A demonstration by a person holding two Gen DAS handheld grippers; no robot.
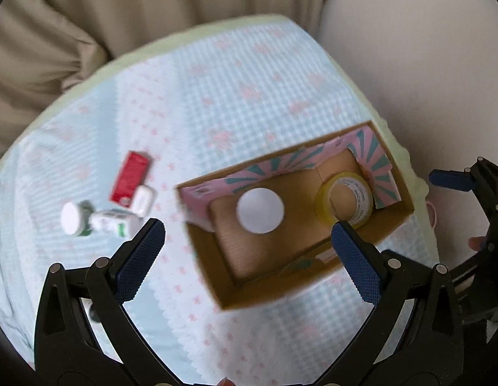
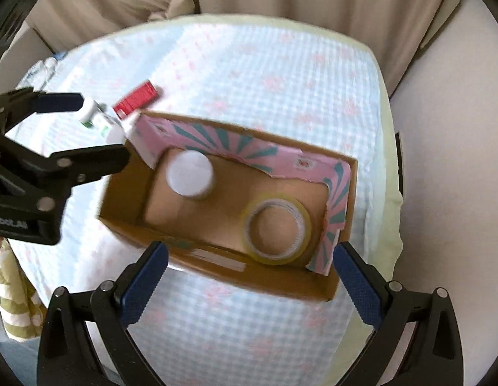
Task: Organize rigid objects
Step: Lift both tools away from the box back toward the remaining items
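An open cardboard box sits on a checked blue cloth. Inside it stand a white-capped jar and a roll of yellow tape. Left of the box lie a red packet, a white-and-green bottle and a small white piece. My left gripper is open and empty above the box's near side; it also shows in the right wrist view. My right gripper is open and empty over the box's near wall.
The cloth covers a round table with a pale yellow-green edge. Beige curtains hang behind. A striped green cloth hangs at the table's left side.
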